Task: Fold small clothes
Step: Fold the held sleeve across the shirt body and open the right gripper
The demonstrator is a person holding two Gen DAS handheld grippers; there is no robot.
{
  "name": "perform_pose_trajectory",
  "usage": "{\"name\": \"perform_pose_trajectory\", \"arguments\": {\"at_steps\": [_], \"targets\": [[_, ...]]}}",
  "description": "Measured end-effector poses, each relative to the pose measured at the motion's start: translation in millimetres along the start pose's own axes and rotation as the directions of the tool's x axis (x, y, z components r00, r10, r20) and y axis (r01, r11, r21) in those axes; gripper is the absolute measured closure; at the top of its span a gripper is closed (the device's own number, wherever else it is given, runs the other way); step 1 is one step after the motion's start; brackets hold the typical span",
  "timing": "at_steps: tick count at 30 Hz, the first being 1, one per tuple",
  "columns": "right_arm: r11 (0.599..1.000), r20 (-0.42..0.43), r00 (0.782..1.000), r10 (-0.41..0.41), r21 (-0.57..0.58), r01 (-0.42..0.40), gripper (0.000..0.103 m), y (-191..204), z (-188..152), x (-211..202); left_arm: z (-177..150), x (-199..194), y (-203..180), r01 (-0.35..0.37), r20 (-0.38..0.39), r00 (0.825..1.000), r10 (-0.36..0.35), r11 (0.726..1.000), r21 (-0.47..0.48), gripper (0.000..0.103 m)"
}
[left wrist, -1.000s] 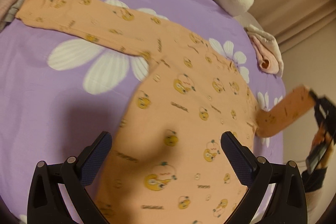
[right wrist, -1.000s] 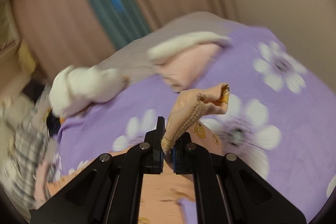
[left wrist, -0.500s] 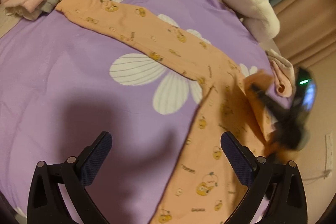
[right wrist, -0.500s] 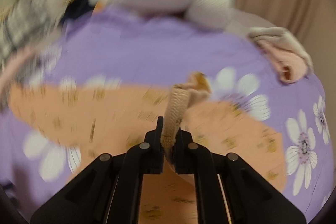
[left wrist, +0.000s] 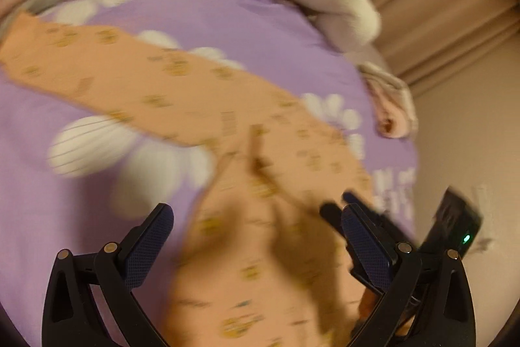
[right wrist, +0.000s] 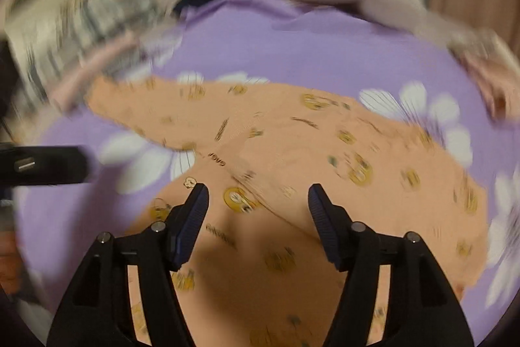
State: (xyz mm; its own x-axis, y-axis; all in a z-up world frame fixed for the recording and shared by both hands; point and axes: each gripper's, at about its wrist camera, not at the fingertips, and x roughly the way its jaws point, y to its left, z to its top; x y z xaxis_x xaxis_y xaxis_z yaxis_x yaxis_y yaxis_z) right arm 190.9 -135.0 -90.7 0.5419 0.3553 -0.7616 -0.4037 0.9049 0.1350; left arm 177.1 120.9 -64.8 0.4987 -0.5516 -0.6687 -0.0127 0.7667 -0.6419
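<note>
Clothes being folded: one peach top (right wrist: 292,132) with yellow cartoon prints is lying flat on the purple flowered bed (right wrist: 325,54); its lettering is too blurred to read. Right gripper (right wrist: 258,200), its jaws just opening, is hovering empty; left gripper (left wrist: 256,236) is gaping empty.

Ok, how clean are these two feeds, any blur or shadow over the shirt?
Left wrist view: heavy motion blur, the orange shirt smeared, a dark shadow over its lower part. Right wrist view: the shirt's middle fairly sharp, edges streaked, the clothes pile badly blurred, fisheye bending the purple sheet.
</note>
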Motion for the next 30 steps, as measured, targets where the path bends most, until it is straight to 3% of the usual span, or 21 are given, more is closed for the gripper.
{"name": "perform_pose_trajectory", "arguments": {"at_steps": [3, 5, 8, 11, 15, 17, 20, 22, 26, 30], "targets": [[0.984, 0.031, 0.999, 0.030, 0.177, -0.035, 0.044, -51.2, -13.7, -20.3, 10.1, 20.0, -27.0, 0.088, -0.023, 0.996, -0.087, 0.996, 0.027, 0.001], [0.970, 0.028, 0.999, -0.035, 0.242, 0.027, 0.064, -79.5, -24.1, -25.8, 14.2, 35.3, -43.5, 0.125, -0.041, 0.992, -0.123, 0.990, 0.058, 0.001], [0.941, 0.023, 0.998, -0.052, 0.335, 0.041, 0.075, -112.9, -38.9, -25.2, 18.3, 66.5, -57.6, 0.176, -0.070, 0.983, -0.171, 0.983, 0.060, 0.003], [0.908, 0.019, 0.998, -0.063, 0.417, 0.049, 0.078, -138.0, -53.8, -22.4, 19.3, 95.0, -49.0, 0.165, -0.093, 0.982, -0.162, 0.986, 0.021, 0.018], [0.875, 0.004, 0.998, -0.058, 0.481, 0.049, 0.078, -158.9, -75.2, -23.6, 14.2, 122.0, -23.0, 0.054, -0.130, 0.990, -0.058, 0.998, -0.038, 0.018], [0.866, -0.017, 0.998, -0.066, 0.495, 0.065, 0.077, -163.8, -83.2, -25.4, 12.0, 126.3, -10.3, 0.042, -0.141, 0.989, -0.051, 0.997, -0.066, 0.019], [0.858, -0.021, 0.998, -0.059, 0.509, 0.062, 0.077, -167.5, -89.3, -31.7, 14.0, 112.2, 4.0, 0.124, -0.120, 0.983, -0.141, 0.982, -0.140, 0.020], [0.856, -0.012, 0.998, -0.054, 0.514, 0.053, 0.075, -165.8, -90.8, -39.0, 19.2, 90.7, 9.6, 0.146, -0.075, 0.985, -0.158, 0.979, -0.141, 0.020], [0.863, 0.028, 0.999, -0.039, 0.504, 0.020, 0.075, -157.2, -93.2, -57.3, 30.5, 32.1, 44.3, 0.139, 0.068, 0.989, -0.130, 0.980, -0.144, 0.019], [0.860, 0.038, 0.999, -0.018, 0.510, -0.004, 0.074, -143.3, -98.4, -63.7, 38.7, -24.2, 112.9, 0.102, 0.215, 0.976, -0.046, 0.962, -0.255, 0.018]]}}
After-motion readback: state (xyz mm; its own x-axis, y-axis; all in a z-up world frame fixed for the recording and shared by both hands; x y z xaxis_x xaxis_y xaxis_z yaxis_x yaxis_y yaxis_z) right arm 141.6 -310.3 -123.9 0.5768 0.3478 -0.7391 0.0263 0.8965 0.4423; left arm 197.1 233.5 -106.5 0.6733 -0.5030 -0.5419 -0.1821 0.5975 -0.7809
